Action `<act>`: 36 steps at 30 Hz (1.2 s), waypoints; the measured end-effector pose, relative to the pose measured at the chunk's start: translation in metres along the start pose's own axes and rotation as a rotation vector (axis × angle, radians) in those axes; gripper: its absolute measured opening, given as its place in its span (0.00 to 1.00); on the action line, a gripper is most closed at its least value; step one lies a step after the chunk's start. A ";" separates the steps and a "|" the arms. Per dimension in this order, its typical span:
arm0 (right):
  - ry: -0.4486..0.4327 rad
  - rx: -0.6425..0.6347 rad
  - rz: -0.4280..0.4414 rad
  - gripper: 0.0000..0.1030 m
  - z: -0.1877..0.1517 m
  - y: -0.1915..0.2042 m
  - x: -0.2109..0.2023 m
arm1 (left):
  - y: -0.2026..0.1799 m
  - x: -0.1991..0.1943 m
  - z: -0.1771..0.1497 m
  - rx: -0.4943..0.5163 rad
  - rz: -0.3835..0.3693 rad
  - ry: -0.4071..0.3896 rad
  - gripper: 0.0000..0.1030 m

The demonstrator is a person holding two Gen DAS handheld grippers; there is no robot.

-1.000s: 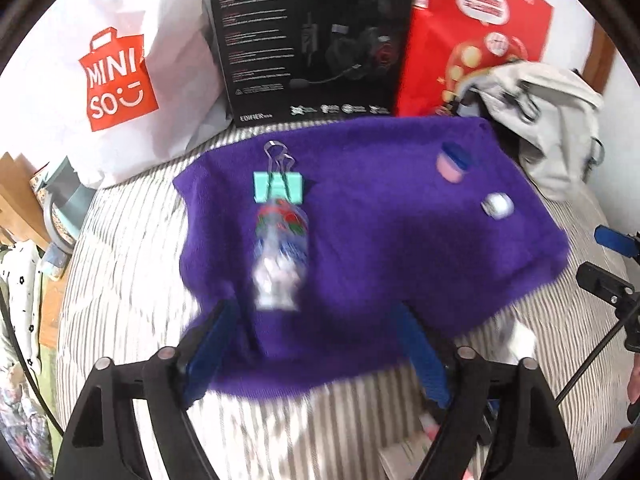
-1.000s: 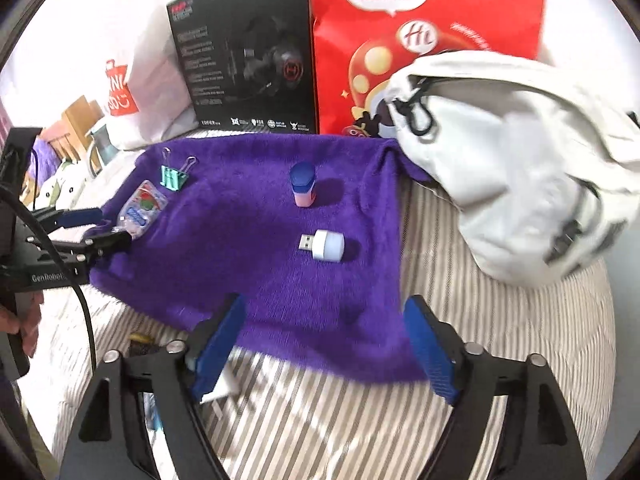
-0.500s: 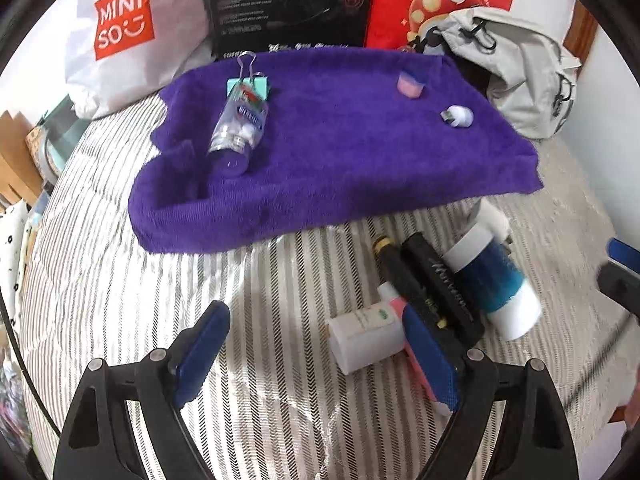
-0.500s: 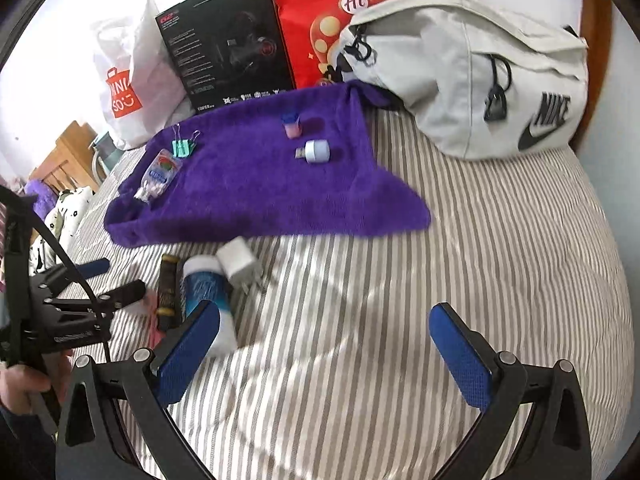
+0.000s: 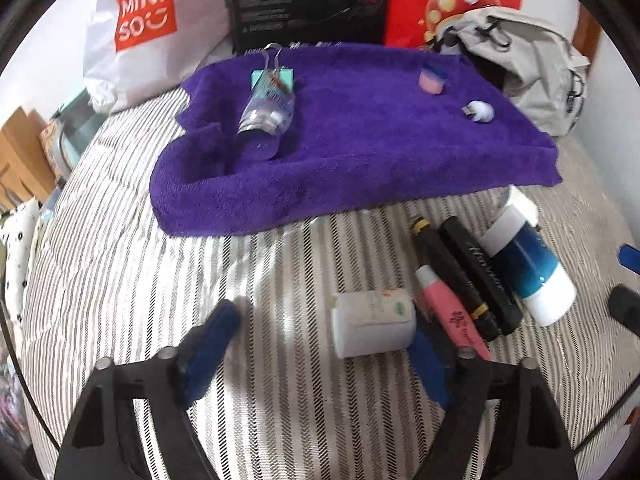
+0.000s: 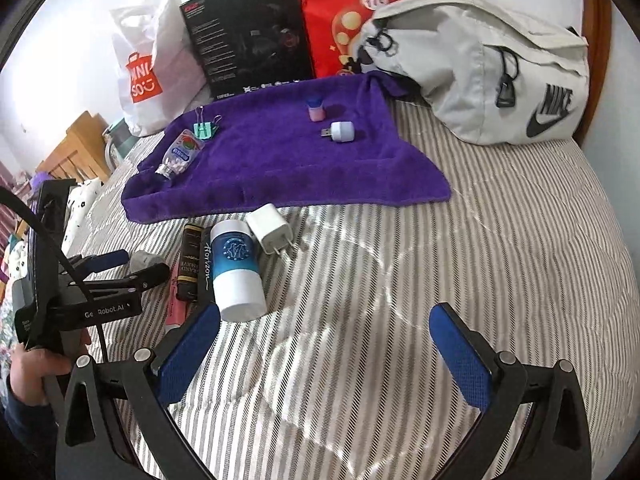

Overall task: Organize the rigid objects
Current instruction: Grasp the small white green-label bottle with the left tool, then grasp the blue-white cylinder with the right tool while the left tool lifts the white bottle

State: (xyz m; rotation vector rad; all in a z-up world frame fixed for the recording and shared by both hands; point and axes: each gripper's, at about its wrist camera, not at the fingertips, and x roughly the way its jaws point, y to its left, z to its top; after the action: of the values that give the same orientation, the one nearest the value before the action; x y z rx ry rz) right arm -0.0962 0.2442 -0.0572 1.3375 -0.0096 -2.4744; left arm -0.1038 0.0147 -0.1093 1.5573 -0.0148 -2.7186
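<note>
A purple towel (image 5: pixel 360 168) (image 6: pixel 280 168) lies on the striped bed. On it lie a clear pill bottle (image 5: pixel 266 114) (image 6: pixel 178 156), a green binder clip (image 5: pixel 274 74) (image 6: pixel 204 128), a pink-blue cap (image 5: pixel 432 80) (image 6: pixel 315 108) and a small USB light (image 5: pixel 480 111) (image 6: pixel 342 132). In front of the towel lie a white jar (image 5: pixel 372 322), a pink tube (image 5: pixel 450 312), two black tubes (image 5: pixel 468 268) (image 6: pixel 192 260), a blue-white bottle (image 5: pixel 528 268) (image 6: pixel 236 268) and a white charger (image 6: pixel 270 229). My left gripper (image 5: pixel 324 344) (image 6: pixel 128 266) is open with the white jar between its fingers. My right gripper (image 6: pixel 326 348) is open and empty.
A white Miniso bag (image 5: pixel 148 28) (image 6: pixel 148 64), a black box (image 6: pixel 252 36) and a red bag (image 6: pixel 372 4) stand behind the towel. A grey Nike bag (image 6: pixel 500 76) (image 5: pixel 536 64) lies at the back right. Wooden furniture (image 6: pixel 76 148) stands left of the bed.
Both grippers have pulled back from the towel toward the near side of the bed. The left gripper has come down around the white jar. The loose items came into view.
</note>
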 end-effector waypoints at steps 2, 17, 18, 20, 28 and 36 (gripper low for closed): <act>0.001 -0.034 0.003 0.99 0.000 0.008 0.006 | -0.003 -0.003 0.000 0.015 -0.005 -0.022 0.50; 0.058 -0.183 0.046 0.70 0.016 0.048 0.060 | 0.013 -0.008 -0.002 0.036 -0.054 -0.036 0.29; 0.059 -0.184 0.054 0.63 0.015 0.049 0.061 | 0.013 -0.008 -0.002 0.037 -0.056 -0.035 0.29; 0.074 -0.201 0.076 0.52 0.014 0.053 0.065 | 0.013 -0.008 -0.002 0.038 -0.053 -0.036 0.29; 0.104 -0.213 0.121 0.41 0.017 0.050 0.066 | 0.015 -0.008 -0.001 0.043 -0.053 -0.038 0.30; 0.103 -0.237 0.120 0.37 0.022 0.056 0.074 | 0.016 -0.008 -0.002 0.045 -0.063 -0.047 0.29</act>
State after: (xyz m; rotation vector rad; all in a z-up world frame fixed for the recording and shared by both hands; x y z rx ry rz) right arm -0.1354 0.1664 -0.0957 1.3195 0.2147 -2.2250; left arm -0.0975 -0.0013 -0.1033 1.5306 -0.0279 -2.8220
